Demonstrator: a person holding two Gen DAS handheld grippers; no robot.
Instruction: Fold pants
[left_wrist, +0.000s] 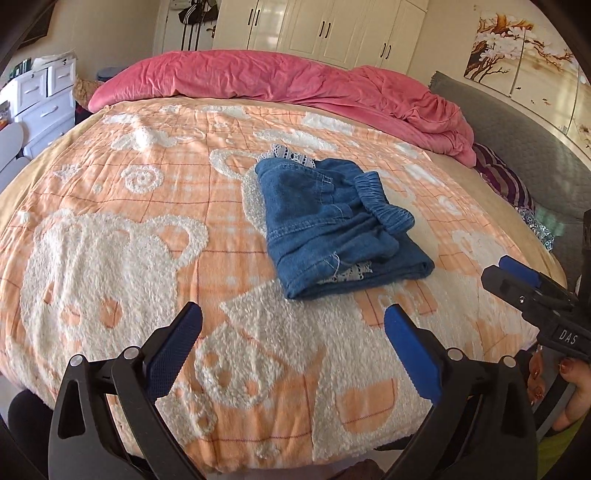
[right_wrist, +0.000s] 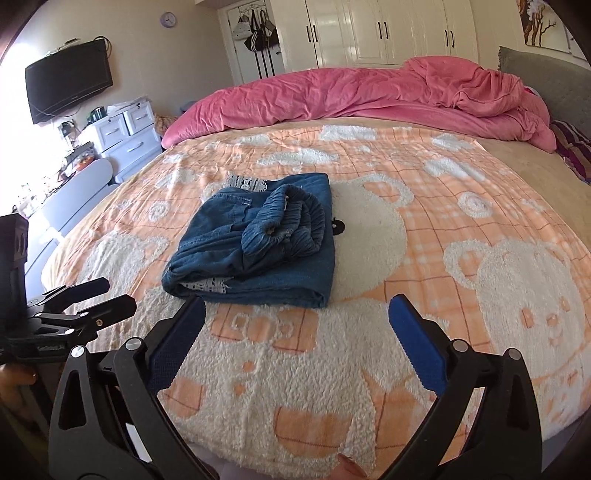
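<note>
Blue denim pants (left_wrist: 332, 229) with white lace trim lie folded in a compact bundle on the orange and white bear blanket (left_wrist: 147, 206). They also show in the right wrist view (right_wrist: 258, 243), with the elastic waistband on top. My left gripper (left_wrist: 293, 321) is open and empty, above the blanket a little short of the bundle. My right gripper (right_wrist: 297, 314) is open and empty, just in front of the bundle's near edge. The right gripper also shows at the right edge of the left wrist view (left_wrist: 517, 280). The left gripper shows at the left of the right wrist view (right_wrist: 92, 299).
A crumpled pink duvet (left_wrist: 280, 81) lies across the far side of the bed. A grey headboard (left_wrist: 524, 136) and striped pillow (left_wrist: 506, 177) are at the right. White drawers (right_wrist: 125, 140) and a wall television (right_wrist: 68, 79) stand at the left; white wardrobes (right_wrist: 388, 29) are behind.
</note>
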